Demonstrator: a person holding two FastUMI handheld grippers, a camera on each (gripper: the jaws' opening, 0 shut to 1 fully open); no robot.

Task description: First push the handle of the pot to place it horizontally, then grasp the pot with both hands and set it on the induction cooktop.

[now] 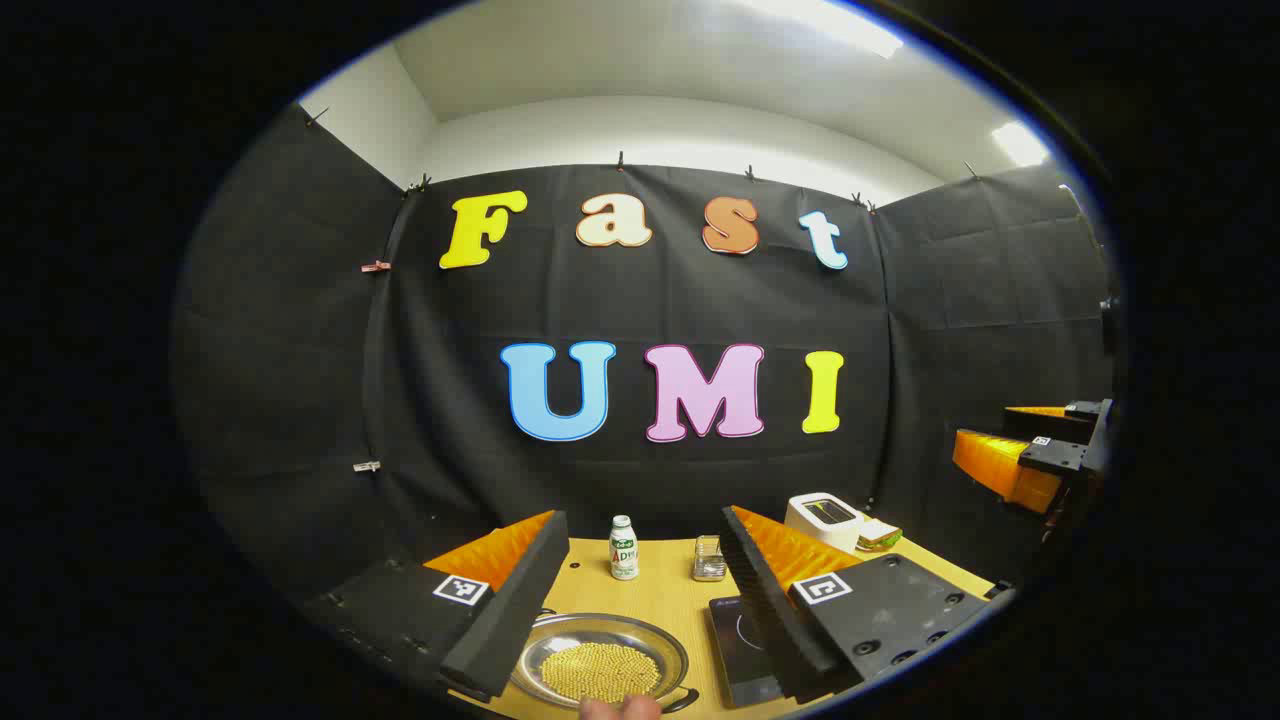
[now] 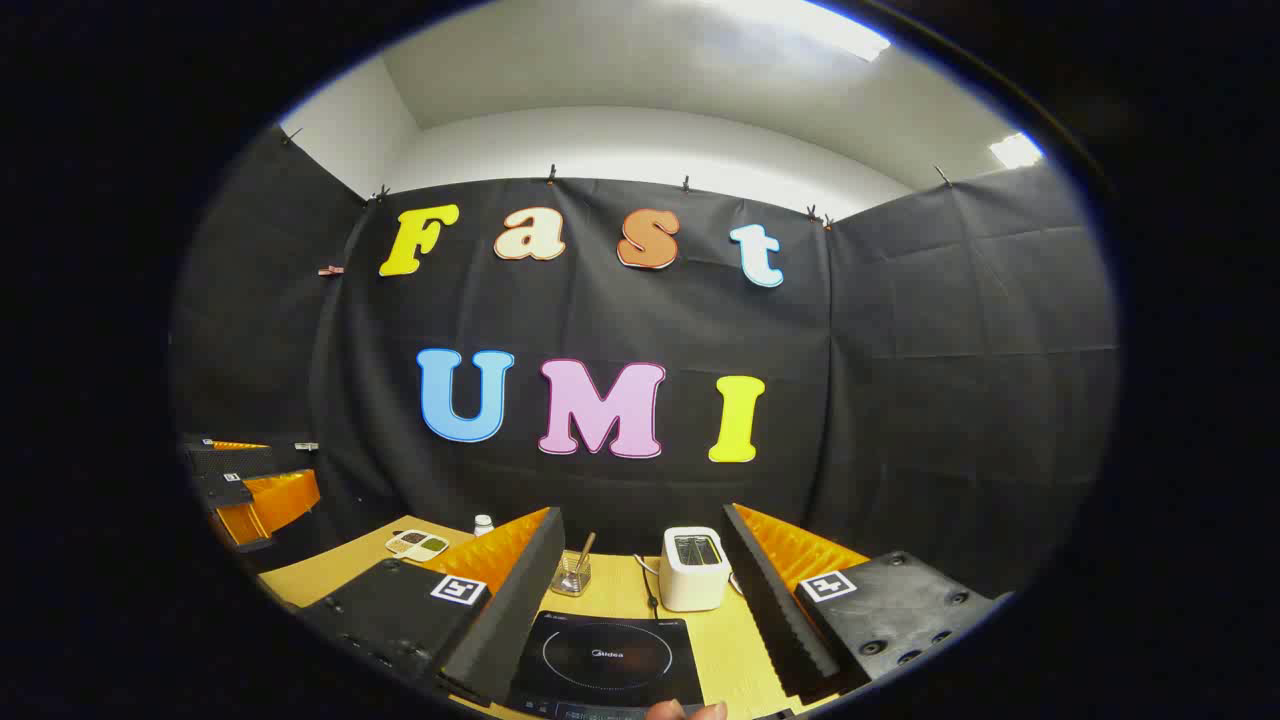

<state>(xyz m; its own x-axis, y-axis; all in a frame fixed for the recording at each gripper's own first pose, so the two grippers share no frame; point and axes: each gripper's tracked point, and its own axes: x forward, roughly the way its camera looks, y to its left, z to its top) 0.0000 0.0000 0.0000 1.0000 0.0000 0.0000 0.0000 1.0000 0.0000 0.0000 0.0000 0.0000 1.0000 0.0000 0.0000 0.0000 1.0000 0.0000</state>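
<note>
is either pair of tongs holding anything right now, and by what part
Nothing is held. The left tongs stand open above the pot, and the right tongs stand open above the induction cooktop, each with nothing between the fingers.

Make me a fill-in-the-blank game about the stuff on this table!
1. The pot is full of small ____ beads.
2. Behind the induction cooktop stands a white ____.
3. Both the left gripper and the right gripper have their jaws ____.

Missing words: yellow; toaster; open

Silver pot point(image 1: 600, 655) of yellow beads, black induction cooktop point(image 2: 607, 662), white toaster point(image 2: 695, 570), tan table point(image 2: 745, 650)
</note>
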